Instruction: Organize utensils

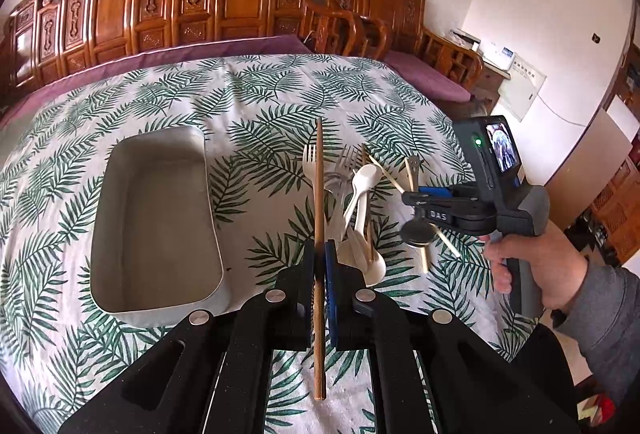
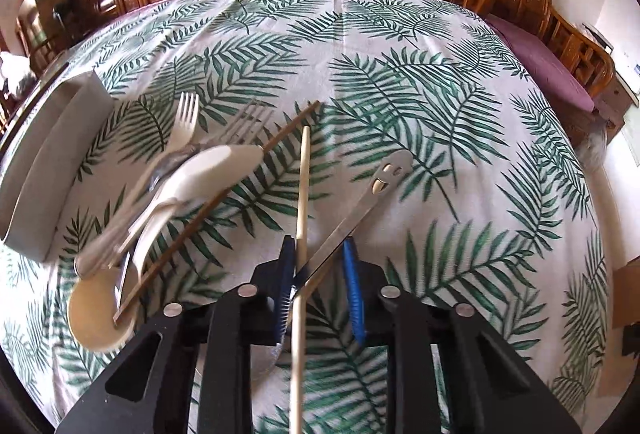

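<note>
Metal tray [image 1: 156, 218] holds nothing; left tool [image 1: 319, 258] clamps brown chopstick [image 1: 319, 170] (upright).

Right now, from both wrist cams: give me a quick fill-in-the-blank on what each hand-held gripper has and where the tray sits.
1. The left hand-held gripper is shut on a dark brown ____.
2. The metal tray holds ____ utensils.
3. A pale chopstick and a ____ handle run between the right hand-held gripper's blue pads.
4. In the left wrist view, the pile of white forks and spoons lies to the ____ of the tray.

Missing words: chopstick; no; metal; right
</note>
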A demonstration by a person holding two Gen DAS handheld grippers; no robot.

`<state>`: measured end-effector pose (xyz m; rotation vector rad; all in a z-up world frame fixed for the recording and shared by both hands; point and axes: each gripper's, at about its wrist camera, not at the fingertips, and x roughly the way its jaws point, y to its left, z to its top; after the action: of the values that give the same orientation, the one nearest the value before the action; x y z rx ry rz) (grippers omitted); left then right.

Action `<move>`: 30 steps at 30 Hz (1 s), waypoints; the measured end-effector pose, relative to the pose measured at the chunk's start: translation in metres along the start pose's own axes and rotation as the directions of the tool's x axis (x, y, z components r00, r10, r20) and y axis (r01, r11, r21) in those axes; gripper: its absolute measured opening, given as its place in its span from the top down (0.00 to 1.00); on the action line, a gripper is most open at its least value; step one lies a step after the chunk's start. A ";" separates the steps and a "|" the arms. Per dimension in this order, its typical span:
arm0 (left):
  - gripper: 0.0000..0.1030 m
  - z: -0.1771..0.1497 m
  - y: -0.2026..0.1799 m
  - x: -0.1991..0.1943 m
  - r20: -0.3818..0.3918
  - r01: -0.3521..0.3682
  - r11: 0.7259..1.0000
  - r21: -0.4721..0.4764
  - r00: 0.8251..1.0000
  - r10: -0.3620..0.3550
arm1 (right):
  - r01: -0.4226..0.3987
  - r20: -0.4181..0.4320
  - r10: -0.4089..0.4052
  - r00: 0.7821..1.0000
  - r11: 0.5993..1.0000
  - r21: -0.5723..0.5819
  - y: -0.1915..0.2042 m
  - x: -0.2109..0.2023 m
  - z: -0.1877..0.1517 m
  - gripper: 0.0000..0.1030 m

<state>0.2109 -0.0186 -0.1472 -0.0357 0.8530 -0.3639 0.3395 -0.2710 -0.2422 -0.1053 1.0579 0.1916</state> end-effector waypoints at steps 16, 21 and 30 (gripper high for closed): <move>0.96 -0.004 0.001 -0.004 0.008 0.009 1.000 -0.005 1.000 -0.009 | -0.024 0.045 0.029 0.999 0.994 -0.106 0.013 -0.018 -0.001 0.98; 0.96 -0.001 0.007 -0.007 0.020 -0.002 1.000 -0.013 1.000 0.002 | -0.043 0.060 0.050 0.997 0.993 -0.113 0.020 -0.028 0.001 0.98; 0.96 0.014 0.044 -0.022 0.057 -0.055 0.997 -0.052 0.997 0.058 | -0.083 0.132 0.106 0.986 0.982 -0.168 0.056 -0.067 0.025 0.98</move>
<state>0.2218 0.0280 -0.1296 -0.0685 0.8037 -0.2867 0.3172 -0.2188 -0.1715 -0.1857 0.9067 0.3670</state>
